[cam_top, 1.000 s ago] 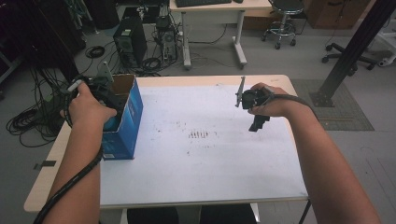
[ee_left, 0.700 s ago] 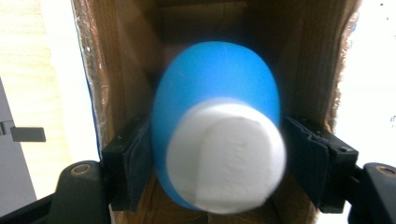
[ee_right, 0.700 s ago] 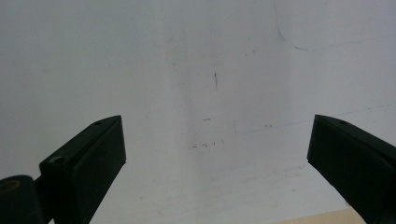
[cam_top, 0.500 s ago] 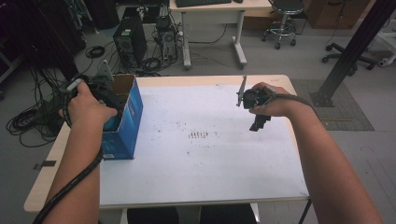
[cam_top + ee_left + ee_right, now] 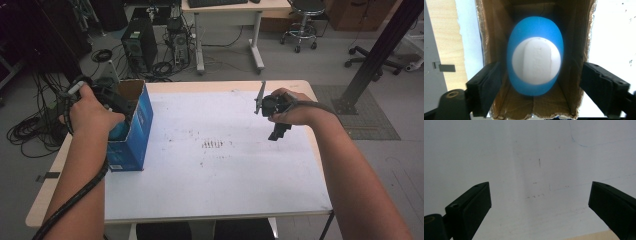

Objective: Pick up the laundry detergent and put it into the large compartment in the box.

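Left gripper view looked straight down into the open cardboard box (image 5: 534,105), where a blue bottle (image 5: 535,32) with a white cap (image 5: 536,63) sat between the two jaws, its blurred cap lettering unreadable. The left gripper (image 5: 535,92) had just been opening its jaws; they stood spread, clear of the bottle on both sides. In the high view the hand hid most of that gripper over the box. The right gripper (image 5: 539,212) hung with jaws spread above the bare white table sheet (image 5: 529,157).
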Action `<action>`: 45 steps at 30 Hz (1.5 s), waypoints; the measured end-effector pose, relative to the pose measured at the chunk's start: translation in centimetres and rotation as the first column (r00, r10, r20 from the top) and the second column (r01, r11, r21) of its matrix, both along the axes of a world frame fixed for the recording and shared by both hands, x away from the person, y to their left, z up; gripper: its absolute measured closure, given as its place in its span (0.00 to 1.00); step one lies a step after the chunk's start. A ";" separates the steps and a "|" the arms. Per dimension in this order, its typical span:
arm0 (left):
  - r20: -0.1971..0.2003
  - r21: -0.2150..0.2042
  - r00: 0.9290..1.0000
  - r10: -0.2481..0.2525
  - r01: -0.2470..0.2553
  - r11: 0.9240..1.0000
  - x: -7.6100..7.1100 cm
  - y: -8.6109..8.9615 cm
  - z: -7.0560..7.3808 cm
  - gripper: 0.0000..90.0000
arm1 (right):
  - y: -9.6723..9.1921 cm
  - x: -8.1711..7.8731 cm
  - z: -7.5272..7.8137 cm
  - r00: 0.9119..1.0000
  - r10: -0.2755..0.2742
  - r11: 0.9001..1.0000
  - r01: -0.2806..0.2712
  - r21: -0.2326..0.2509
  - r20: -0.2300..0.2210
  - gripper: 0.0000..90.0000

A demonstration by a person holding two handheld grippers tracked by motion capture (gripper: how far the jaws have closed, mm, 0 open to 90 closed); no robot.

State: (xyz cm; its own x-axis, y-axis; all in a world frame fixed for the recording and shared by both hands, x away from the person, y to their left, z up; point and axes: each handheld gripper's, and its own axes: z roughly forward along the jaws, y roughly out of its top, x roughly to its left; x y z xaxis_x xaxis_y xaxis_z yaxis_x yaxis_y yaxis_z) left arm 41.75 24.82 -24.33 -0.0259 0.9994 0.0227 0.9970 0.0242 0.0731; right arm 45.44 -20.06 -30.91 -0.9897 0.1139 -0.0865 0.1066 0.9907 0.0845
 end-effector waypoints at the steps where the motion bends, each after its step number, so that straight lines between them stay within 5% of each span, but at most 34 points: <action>1: -0.003 0.004 1.000 0.001 -0.001 1.000 0.0 0.0 0.1 0.18 | 0.0 0.0 0.0 1.000 0.000 1.000 0.000 0.000 0.000 0.05; 21: 0.010 -0.005 0.999 -0.030 0.030 1.000 -0.8 -1.7 2.6 0.00 | 0.1 -0.1 0.0 1.000 0.004 1.000 -0.004 0.004 0.001 0.05; 33: 0.022 0.009 0.997 -0.068 0.068 0.998 -1.1 -2.9 3.7 0.00 | 0.0 -0.3 0.2 1.000 -0.002 1.000 0.002 0.004 0.003 0.05; 41: 0.025 0.014 0.988 -0.154 0.154 0.988 -1.4 -5.5 4.6 0.00 | 0.1 -0.3 0.2 1.000 0.000 1.000 0.000 0.006 0.004 0.05; 45: 0.025 0.013 0.977 -0.211 0.211 0.977 -1.4 -7.3 4.8 0.00 | 0.1 -0.4 0.2 1.000 0.002 1.000 -0.002 0.005 0.002 0.05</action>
State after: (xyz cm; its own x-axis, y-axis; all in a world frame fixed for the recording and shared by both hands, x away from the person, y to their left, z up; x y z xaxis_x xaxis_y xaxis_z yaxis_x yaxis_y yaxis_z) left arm 40.32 17.55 -19.48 0.1846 0.9822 0.0346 0.9774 -0.1871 0.0987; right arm 45.05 -19.93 -30.71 -0.9898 0.1125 -0.0874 0.1046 0.9905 0.0897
